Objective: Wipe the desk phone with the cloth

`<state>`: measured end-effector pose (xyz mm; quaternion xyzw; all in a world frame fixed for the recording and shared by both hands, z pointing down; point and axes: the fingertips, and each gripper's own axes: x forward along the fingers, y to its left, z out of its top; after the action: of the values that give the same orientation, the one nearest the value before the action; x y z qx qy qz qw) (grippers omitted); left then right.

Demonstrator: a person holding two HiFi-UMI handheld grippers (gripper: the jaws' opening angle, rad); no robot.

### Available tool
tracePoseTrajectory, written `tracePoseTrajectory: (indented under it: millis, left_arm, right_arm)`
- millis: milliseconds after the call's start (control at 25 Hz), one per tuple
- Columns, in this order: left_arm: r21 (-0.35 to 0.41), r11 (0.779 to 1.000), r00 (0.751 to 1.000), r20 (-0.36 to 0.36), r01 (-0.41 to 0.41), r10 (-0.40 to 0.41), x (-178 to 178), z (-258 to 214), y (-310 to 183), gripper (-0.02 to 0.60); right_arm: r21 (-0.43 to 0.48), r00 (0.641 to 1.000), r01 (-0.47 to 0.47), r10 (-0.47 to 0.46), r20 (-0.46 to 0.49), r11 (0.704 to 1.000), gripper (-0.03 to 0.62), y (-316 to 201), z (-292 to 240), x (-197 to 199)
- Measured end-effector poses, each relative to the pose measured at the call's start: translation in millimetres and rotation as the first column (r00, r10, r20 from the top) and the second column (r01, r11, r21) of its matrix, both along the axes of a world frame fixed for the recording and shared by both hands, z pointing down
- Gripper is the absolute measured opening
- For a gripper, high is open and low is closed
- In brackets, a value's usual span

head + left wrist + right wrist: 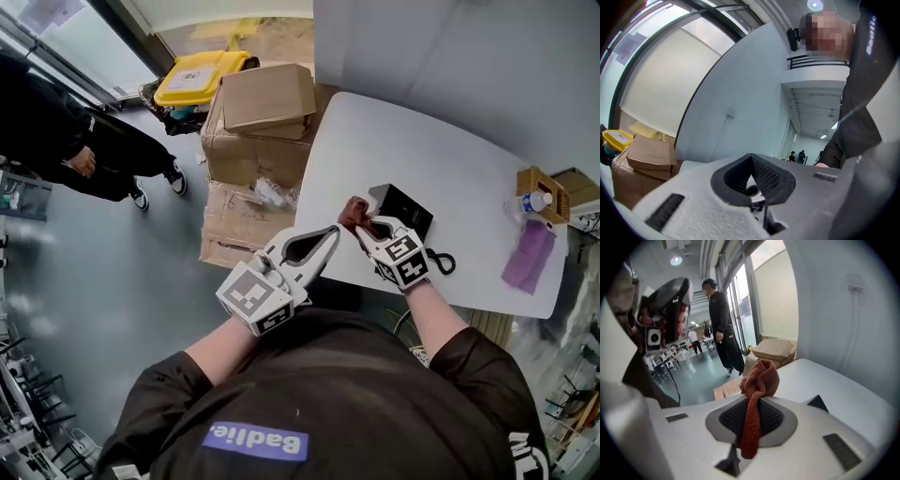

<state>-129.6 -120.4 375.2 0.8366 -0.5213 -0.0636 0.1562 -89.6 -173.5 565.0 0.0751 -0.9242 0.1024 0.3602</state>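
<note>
Left of the tabletop I see stacked cardboard boxes. My left tongs are clenched tip to tip on nothing, hanging over the tabletop's near edge. Just right of them, my right tongs are grasping the rust-red cloth, which bunches up past the tips. The cloth sits against the near left corner of the black desk phone.

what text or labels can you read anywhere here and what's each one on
"Badlie": purple patch on the person's black shirt, upside down in the head view.
"Badlie": white print on the dark sleeve, left gripper view.
Yellow bin label: too small to read.
Bottle label: too small to read.
</note>
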Motion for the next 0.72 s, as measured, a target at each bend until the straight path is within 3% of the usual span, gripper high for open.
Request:
tracePoseTrajectory:
  millis: [120, 240, 480, 720]
  left_arm:
    - [-0.003, 1.0, 1.0, -0.006, 0.007, -0.007, 1, -5, 1, 0.002]
    - [-0.004, 1.0, 1.0, 0.003, 0.017, -0.017, -2, -13, -3, 0.002]
    - [0.005, 1.0, 1.0, -0.001, -0.022, 0.022, 14, -38, 3, 0.002]
    - [0.021, 0.998, 0.998, -0.017, -0.058, 0.059, 26, -59, 8, 0.002]
  right_arm:
    - [-0.072, 0.993, -0.042, 0.049, 0.106, 0.997, 0.049, 7, -34, 2]
    - [-0.056, 0.975, -0.058, 0.068, 0.211, 0.997, 0.049, 4, -82, 2]
    - [-0.014, 0.904, -0.092, 0.089, 0.419, 0.996, 0.049, 8, -180, 8]
    - [-0.034, 0.837, -0.103, 0.105, 0.537, 0.994, 0.048, 23, -236, 18]
